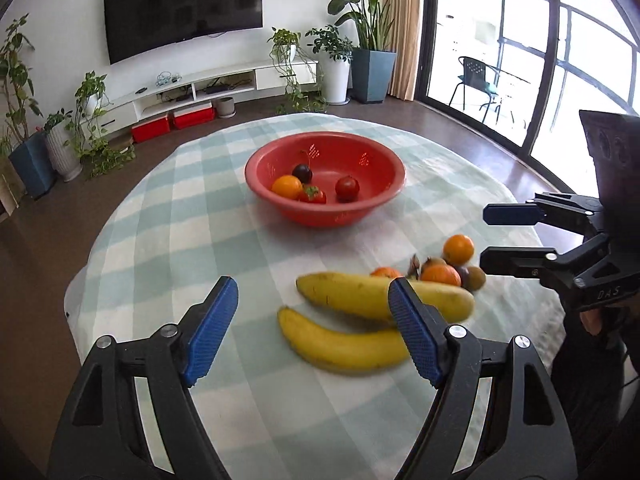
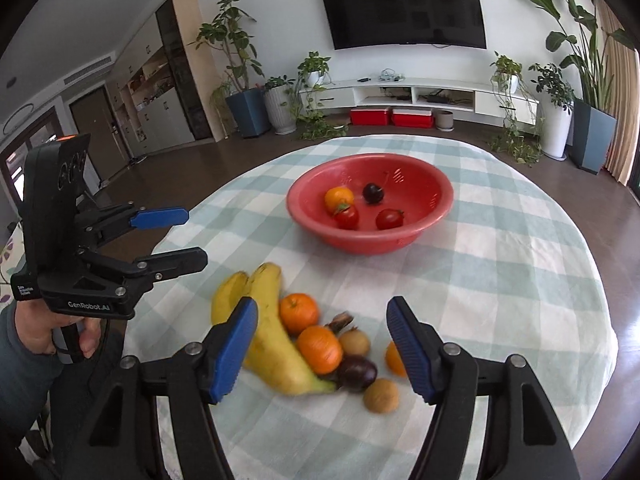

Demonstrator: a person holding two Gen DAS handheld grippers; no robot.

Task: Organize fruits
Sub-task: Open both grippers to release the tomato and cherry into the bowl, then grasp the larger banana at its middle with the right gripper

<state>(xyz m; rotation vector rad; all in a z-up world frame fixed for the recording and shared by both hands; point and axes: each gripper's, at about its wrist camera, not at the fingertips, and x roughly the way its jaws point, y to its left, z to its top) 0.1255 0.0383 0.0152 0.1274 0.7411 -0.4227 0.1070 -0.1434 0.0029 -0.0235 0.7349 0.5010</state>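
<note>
Item: round red perforated plastic bowl (image 2: 370, 236), on a green-and-white checked tablecloth (image 2: 500, 280); held one orange, one dark plum, two red fruits.
Loose pile, nearer than the bowl: two yellow bananas (image 1: 360, 316), three round oranges (image 2: 320, 344), one dark purple fruit (image 2: 357, 372), two tan-brown round fruits (image 2: 381, 395).
Left gripper (image 1: 314, 328): released, empty.
Right gripper (image 2: 320, 354): released, empty, poised over the pile.
Risk, judged: the fruits touched one another, so a descending finger could nudge a round neighbour rolling toward the table edge.
</note>
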